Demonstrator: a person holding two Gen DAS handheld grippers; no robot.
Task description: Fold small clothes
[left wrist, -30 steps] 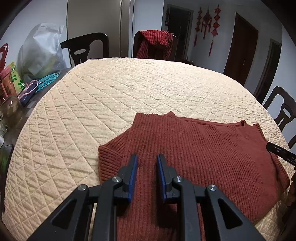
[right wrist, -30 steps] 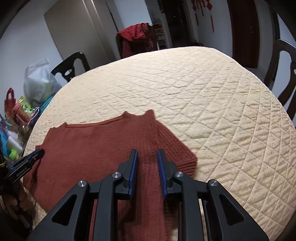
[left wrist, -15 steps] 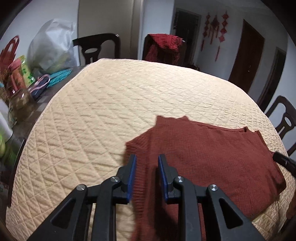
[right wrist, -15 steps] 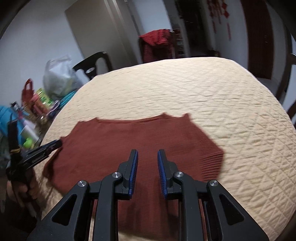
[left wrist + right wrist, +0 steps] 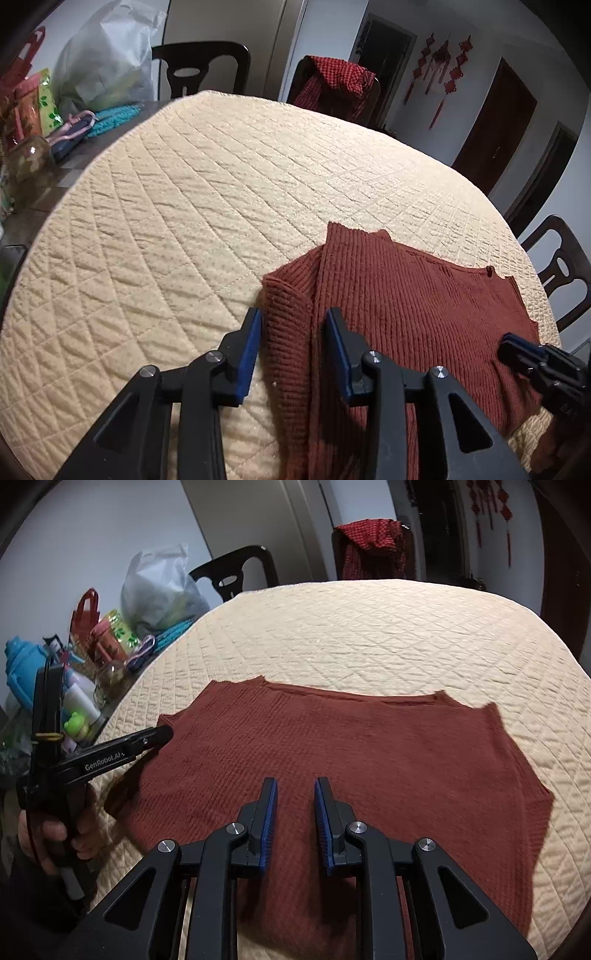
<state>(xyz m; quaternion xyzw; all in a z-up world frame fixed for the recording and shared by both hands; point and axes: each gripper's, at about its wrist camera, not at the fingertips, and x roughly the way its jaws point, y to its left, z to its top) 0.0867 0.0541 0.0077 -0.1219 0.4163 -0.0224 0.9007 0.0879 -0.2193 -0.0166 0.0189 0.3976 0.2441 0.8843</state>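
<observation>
- The left gripper (image 5: 293,345) had its 2 blue-padded fingers (image 5: 249,354) spread; they had just been opening, with a raised fold of the sweater's sleeve between them, and the pads did not appear to press on it.
- The right gripper (image 5: 295,821) kept its 2 fingers (image 5: 267,819) a little apart, hovering above the sweater's lower part with nothing pinched.
- The rust-red ribbed sweater (image 5: 351,757) lay spread flat on the near part of the tabletop (image 5: 221,192), which was covered by a cream quilted cloth; its neckline faced the far side.
- The sleeve (image 5: 288,306) on the sweater's left side was turned inward and bunched.
- A hand (image 5: 55,834) held the left gripper's handle just left of the sweater.
- Beyond the sweater, a red checked garment (image 5: 340,79) hung on a dark chair (image 5: 201,62)'s neighbour.
- Left of the sweater, off the cloth's edge, stood a white plastic bag (image 5: 159,587) and small bottles (image 5: 77,698).
</observation>
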